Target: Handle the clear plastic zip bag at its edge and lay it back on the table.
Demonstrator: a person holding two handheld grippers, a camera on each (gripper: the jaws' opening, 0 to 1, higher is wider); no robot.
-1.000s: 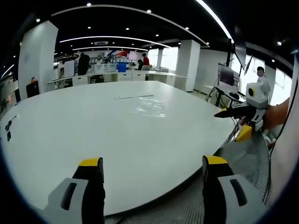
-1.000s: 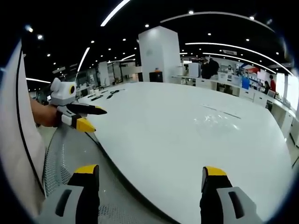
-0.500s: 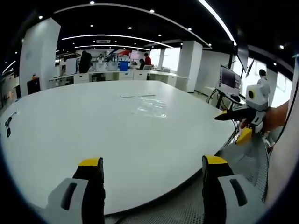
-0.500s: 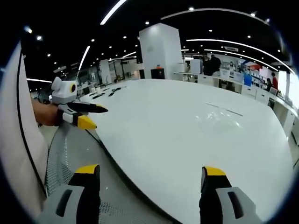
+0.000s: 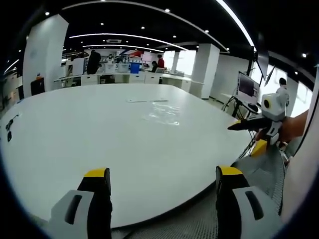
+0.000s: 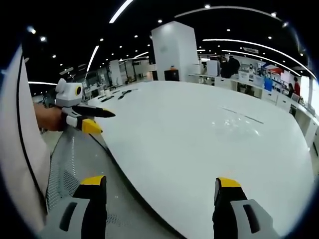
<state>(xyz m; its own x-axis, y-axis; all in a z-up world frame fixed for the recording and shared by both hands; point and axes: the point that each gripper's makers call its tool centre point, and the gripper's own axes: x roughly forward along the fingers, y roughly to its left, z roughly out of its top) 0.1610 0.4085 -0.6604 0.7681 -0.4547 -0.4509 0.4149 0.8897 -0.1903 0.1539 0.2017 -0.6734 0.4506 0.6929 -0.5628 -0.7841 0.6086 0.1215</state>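
Note:
The clear plastic zip bag (image 5: 162, 113) lies flat on the big white round table (image 5: 99, 139), far out from my jaws. My left gripper (image 5: 163, 172) hangs open over the table's near edge, holding nothing. In the left gripper view the right gripper (image 5: 244, 138) comes in from the right, held by a hand, off the table's rim. In the right gripper view the bag (image 6: 239, 122) glints at mid right on the table (image 6: 174, 129). My right gripper (image 6: 160, 181) stands open and holds nothing. The left gripper (image 6: 102, 121) shows at the left, by the table's edge.
A thin pale strip (image 5: 145, 101) lies just beyond the bag. Small dark items (image 5: 7, 134) sit at the table's far left rim. A grey perforated surface (image 5: 259, 179) runs below the table's edge. A monitor (image 5: 246, 85), a white pillar (image 6: 172, 50), desks and people stand behind.
Both views have tipped slightly, so the table sits a little higher in each. The bag lies where it was, and both grippers stay open.

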